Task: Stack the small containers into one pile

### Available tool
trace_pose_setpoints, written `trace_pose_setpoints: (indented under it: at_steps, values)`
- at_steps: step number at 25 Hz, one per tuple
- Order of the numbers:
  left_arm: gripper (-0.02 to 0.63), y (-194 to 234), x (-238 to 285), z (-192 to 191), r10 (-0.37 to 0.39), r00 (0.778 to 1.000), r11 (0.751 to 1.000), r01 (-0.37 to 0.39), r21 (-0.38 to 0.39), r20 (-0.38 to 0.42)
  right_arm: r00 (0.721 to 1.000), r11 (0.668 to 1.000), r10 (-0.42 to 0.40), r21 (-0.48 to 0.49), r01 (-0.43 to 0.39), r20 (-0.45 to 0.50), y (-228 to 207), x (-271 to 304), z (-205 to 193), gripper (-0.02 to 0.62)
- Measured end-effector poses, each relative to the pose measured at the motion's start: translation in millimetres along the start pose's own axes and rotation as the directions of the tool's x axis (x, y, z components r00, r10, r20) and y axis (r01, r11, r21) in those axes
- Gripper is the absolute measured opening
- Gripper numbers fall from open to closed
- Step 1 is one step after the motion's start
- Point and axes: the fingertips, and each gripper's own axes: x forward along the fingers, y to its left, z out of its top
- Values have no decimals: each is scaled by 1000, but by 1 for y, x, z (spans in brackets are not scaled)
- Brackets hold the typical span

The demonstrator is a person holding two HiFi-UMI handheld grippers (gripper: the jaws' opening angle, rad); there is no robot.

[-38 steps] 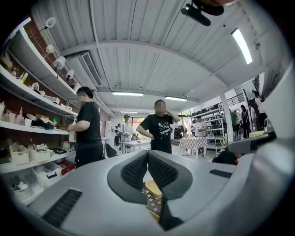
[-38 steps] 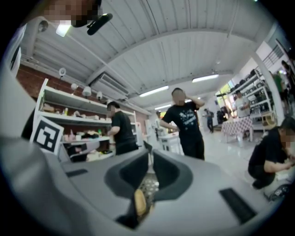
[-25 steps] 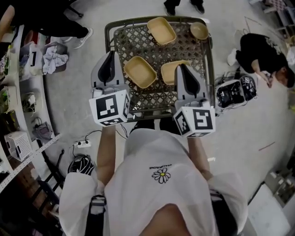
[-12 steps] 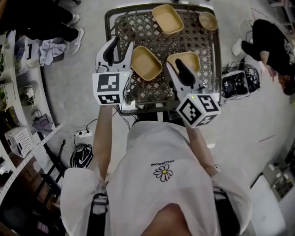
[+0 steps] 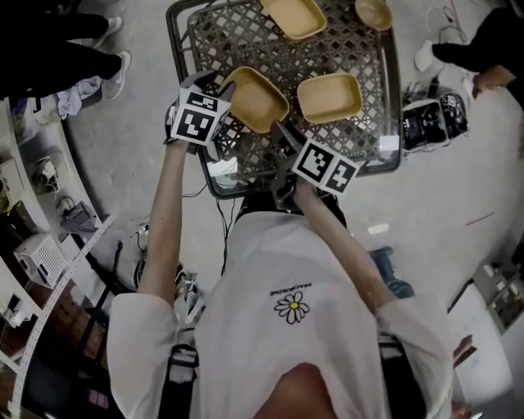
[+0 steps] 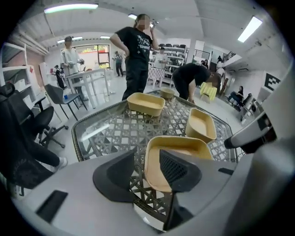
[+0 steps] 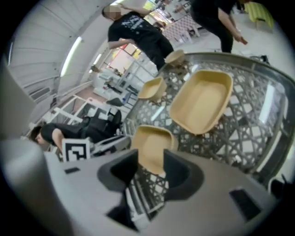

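Three tan rectangular trays and a small tan bowl (image 5: 373, 12) lie apart on a glass-topped lattice table (image 5: 372, 139). The nearest tray (image 5: 254, 98) (image 6: 177, 150) (image 7: 152, 144) lies between my two grippers. My left gripper (image 5: 217, 86) (image 6: 147, 173) is at its left edge with its jaws opening; the tray's rim shows in the gap, and no pad presses on it. My right gripper (image 5: 282, 137) (image 7: 152, 173) points at the tray's near end, jaws opening, the tray just beyond them. A second tray (image 5: 329, 96) lies to the right, a third (image 5: 293, 15) farther back.
People stand beyond the table (image 6: 138, 50), and one bends down at its far right (image 6: 191, 78). Shelving (image 5: 33, 245) runs along the left. Black gear and cables (image 5: 426, 123) lie on the floor right of the table. An office chair (image 6: 27, 120) stands at the left.
Both grippers have moved forward over the table to the nearest tray. Their jaws, shut a second ago, now stand apart.
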Motion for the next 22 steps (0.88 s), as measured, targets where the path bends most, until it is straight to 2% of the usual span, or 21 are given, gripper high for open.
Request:
trace_pose_setpoints:
  at_steps: [4,5,9,12,16,19,22]
  values:
    - [189,0,17,-16,-30,998,1000,29,-10,-58,996,989,-80,125,85,-49,-33,25,-17,176]
    - [169,0,20,-18,-32,997,999,32,-12,-69,995,986,-86,141,92,-53,-36,30,-19,175]
    - [91,4,29,-26,-22,994,1000,22,-9,-107,993,979,-101,171,110,-63,-41,38,-22,153]
    - [81,2,34,-29,-22,991,1000,21,-9,-134,991,974,-107,189,121,-82,-47,41,-26,141]
    - [48,-2,41,-32,-31,986,999,30,-14,-164,986,981,-107,150,126,-130,-55,45,-30,106]
    - [44,-5,42,-33,-34,989,999,32,-19,-143,984,986,-93,124,113,-155,-52,44,-30,59]
    - [43,-2,14,-8,43,997,998,-45,-34,-70,991,997,-67,31,71,-118,-34,35,-10,51]
